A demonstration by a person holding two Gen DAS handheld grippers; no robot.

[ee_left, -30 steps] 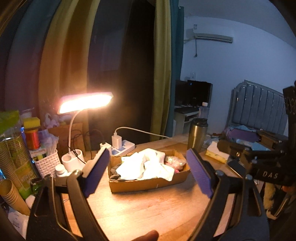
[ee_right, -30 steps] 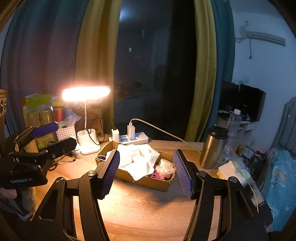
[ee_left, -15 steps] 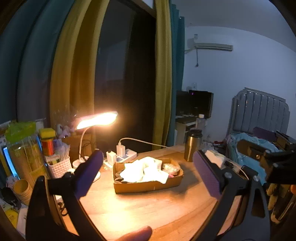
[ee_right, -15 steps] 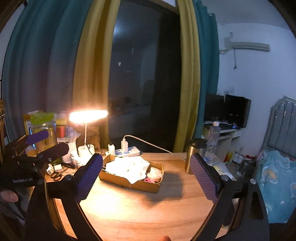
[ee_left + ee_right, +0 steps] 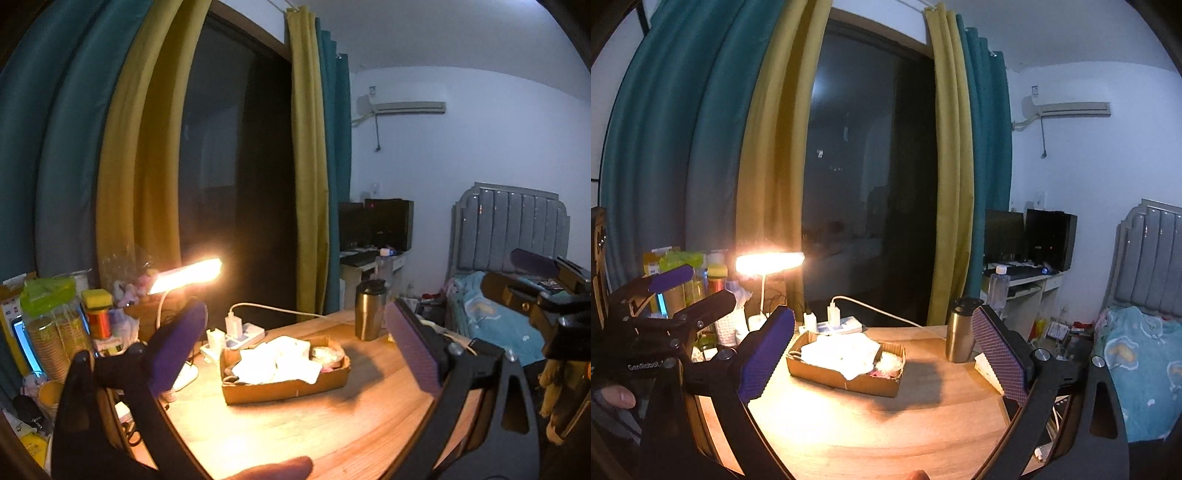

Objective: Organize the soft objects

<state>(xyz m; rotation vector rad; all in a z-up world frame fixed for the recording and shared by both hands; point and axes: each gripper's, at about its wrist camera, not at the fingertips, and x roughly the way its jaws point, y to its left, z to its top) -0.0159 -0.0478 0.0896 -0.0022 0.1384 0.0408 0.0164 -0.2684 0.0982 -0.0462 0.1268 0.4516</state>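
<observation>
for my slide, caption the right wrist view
Open right gripper held back from a cardboard box of white cloths on a lamp-lit wooden table.

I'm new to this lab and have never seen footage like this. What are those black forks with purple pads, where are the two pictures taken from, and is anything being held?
Each picture comes from a fisheye camera mounted on a hand-held gripper, looking forward along its two fingers. The left gripper and the right gripper are carried by a person, one in each hand. Their jaws stand wide open with nothing between them, so nothing is held. Ahead, on the wooden table, sits a cardboard box with white cloths inside. Nearby stand a lit desk lamp, a steel tumbler and a power strip.
</observation>
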